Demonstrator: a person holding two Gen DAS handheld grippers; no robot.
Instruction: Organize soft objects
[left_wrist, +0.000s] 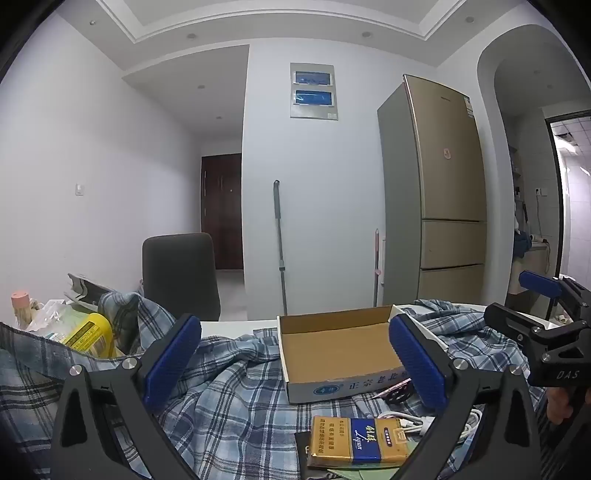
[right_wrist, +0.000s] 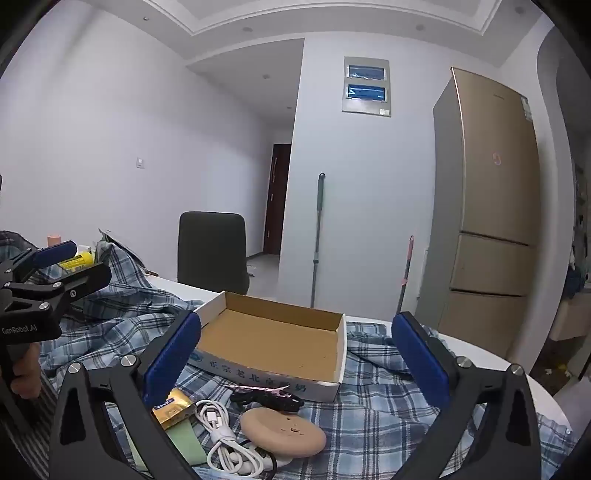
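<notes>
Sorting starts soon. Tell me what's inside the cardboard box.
The cardboard box looks empty: bare brown floor and walls. Its near inside corner is hidden by its front wall.

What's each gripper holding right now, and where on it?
Nothing. The left gripper and right gripper are both wide open above the plaid cloth, pads touching nothing. The cardboard box sits empty.

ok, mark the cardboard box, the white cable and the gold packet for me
cardboard box (right_wrist: 273, 341), right wrist view, brown inner floor.
white cable (right_wrist: 221, 430), right wrist view, coiled middle.
gold packet (left_wrist: 354, 441), left wrist view, blue band on its face.
</notes>
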